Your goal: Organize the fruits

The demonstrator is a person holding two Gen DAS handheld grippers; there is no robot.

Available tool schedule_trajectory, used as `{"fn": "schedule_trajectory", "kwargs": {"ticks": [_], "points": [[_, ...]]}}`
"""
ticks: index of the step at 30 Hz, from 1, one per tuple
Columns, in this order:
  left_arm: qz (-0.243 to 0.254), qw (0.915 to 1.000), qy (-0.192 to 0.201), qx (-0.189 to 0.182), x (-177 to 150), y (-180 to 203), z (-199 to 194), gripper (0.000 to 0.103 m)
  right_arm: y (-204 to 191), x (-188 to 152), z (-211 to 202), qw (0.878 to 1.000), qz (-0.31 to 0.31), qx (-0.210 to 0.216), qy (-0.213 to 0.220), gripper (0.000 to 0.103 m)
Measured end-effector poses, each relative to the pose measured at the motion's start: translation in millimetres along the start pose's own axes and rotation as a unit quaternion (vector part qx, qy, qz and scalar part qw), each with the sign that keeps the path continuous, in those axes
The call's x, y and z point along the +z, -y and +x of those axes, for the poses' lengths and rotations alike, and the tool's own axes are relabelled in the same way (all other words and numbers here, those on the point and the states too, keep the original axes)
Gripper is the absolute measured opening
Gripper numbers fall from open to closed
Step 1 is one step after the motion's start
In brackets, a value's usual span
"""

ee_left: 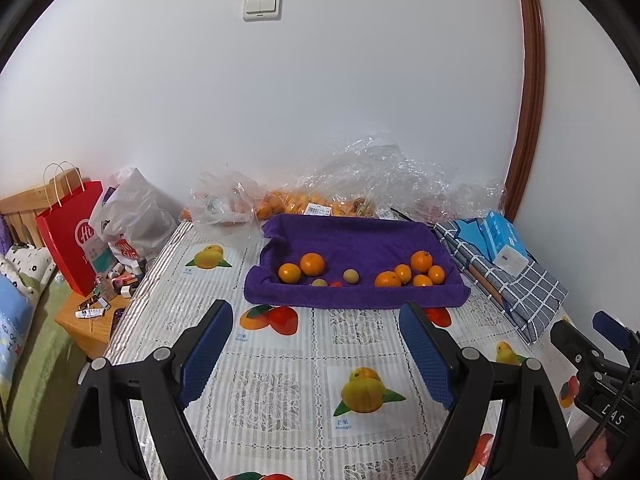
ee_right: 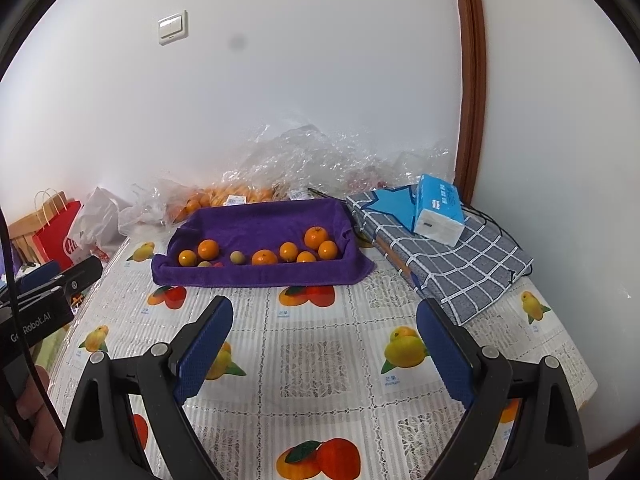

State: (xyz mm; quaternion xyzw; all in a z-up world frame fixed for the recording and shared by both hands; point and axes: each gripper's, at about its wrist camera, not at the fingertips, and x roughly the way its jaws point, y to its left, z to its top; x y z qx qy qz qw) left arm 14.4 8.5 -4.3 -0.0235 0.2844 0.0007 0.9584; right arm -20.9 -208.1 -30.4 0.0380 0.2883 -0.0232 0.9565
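Behind the purple towel tray (ee_left: 352,236), which holds the oranges (ee_left: 412,273), clear plastic bags (ee_left: 380,176) crowd the wall; a tissue box (ee_right: 438,210) sits right. My left gripper (ee_left: 316,350) and right gripper (ee_right: 324,350) gape wide, empty.

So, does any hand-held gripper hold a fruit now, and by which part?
Nothing is held. The left hand-held gripper and the right hand-held gripper are both open above the tablecloth; the oranges lie in the purple towel tray.

Both wrist views aimed at purple tray (ee_left: 356,296) (ee_right: 260,276) from near table edge, left view offset leftward, tray shared.
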Motion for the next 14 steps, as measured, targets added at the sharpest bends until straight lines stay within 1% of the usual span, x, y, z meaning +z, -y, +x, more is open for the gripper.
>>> {"fn": "schedule_trajectory", "kwargs": {"ticks": [10, 14], "points": [[-0.003, 1.0, 0.006, -0.001, 0.8, -0.5, -3.0, 0.085, -1.2, 0.5, -3.8, 1.0, -0.003, 0.007, 0.003, 0.092], [-0.004, 1.0, 0.006, 0.005, -1.7, -1.9, -2.5, 0.085, -3.3, 0.2, -3.1, 1.0, -0.003, 0.009, 0.003, 0.092]]}}
